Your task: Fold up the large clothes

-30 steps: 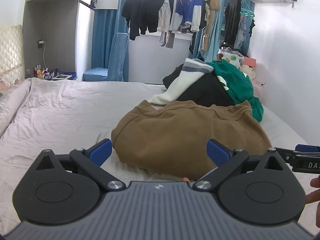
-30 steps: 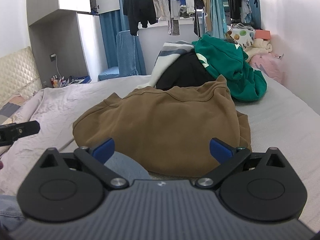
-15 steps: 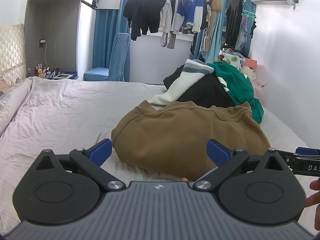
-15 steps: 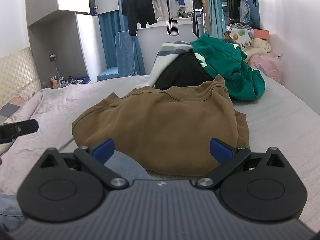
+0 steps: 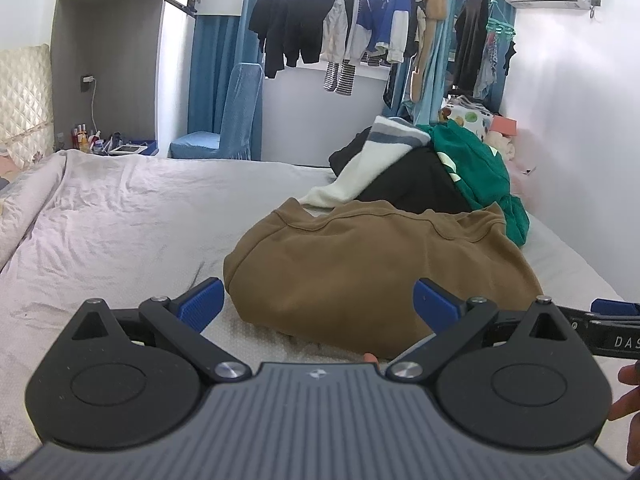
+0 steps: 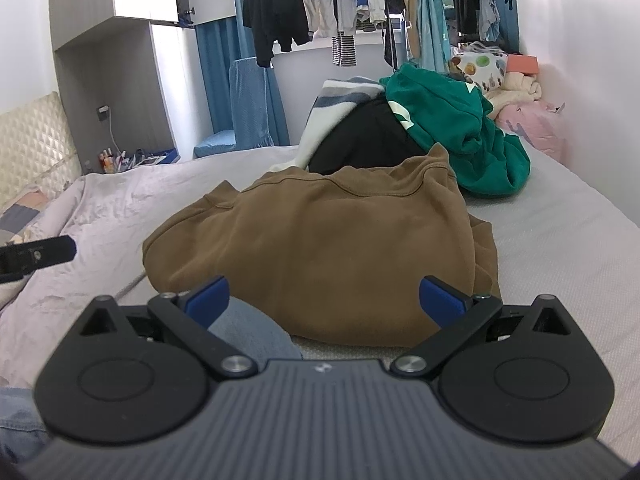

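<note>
Left wrist view: the left hand-held gripper (image 5: 316,300) hangs low over the bed (image 5: 120,232), jaws spread wide and holding nothing; the right hand-held gripper (image 6: 324,296) is likewise wide open and empty. Just beyond both lies the sweater (image 5: 380,264), a brown fleece-like knit heaped in a rounded mound, ribbed collar at its far edge. It looks thick, soft and floppy, fairly heavy for cloth, so it should sag when lifted; pinching the near hem at two corners seems the best hold. Behind it, touching, sits a pile (image 5: 420,176) of black, striped white and green garments. Farther off, clothes (image 5: 360,32) hang by the window.
</note>
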`<state>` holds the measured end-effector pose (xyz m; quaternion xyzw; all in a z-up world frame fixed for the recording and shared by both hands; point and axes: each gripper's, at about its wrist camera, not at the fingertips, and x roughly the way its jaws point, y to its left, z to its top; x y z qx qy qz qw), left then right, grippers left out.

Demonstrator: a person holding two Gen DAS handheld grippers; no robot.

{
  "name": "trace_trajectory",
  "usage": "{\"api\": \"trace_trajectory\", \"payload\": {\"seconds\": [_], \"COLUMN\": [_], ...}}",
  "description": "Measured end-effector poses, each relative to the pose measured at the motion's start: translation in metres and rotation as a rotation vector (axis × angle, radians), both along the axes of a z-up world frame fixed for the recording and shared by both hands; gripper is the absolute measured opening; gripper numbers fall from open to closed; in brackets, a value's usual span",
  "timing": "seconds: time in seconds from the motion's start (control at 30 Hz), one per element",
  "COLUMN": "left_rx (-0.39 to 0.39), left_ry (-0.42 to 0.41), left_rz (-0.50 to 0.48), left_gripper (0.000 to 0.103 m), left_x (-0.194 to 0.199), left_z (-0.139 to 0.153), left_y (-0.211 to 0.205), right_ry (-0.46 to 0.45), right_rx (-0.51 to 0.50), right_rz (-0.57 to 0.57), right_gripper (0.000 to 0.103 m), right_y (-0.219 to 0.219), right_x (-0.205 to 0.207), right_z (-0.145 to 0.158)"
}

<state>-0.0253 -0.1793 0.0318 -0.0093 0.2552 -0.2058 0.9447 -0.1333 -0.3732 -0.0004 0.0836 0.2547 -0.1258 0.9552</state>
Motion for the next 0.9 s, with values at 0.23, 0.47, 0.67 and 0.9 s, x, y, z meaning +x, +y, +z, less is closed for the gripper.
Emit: {"api": "trace_trajectory", "payload": {"seconds": [0.23, 0.47, 0.67, 0.9], "left_rx": [-0.005, -0.005, -0.005, -0.003], "left_ry": [0.002, -0.002, -0.003, 0.002], "left_rz": [-0.011, -0.008, -0.008, -0.006], "left_gripper": [0.102, 0.102, 0.102, 0.102], "left_x": [-0.0025, -0.0034, -0.0036, -0.0041], "left_z": [0.0017, 0.0018, 0.0018, 0.0029], "left_y": [-0.0003, -0.0019, -0.002, -0.0008], "right_ry": [0.007, 0.007, 0.008, 0.007], "right_rx": [0.001, -0.001, 0.0, -0.005], "right_rz": [-0.001, 0.001, 0.005, 0.011], "right_gripper": [0.103, 0.103, 0.103, 0.103], "right_y": [-0.0008, 0.0002, 0.0007, 0.0005], "right_x": [-0.0005, -0.0014, -0.0012, 0.0005], "right_z": [-0.0027, -0.0037, -0.0034, -0.0009]}}
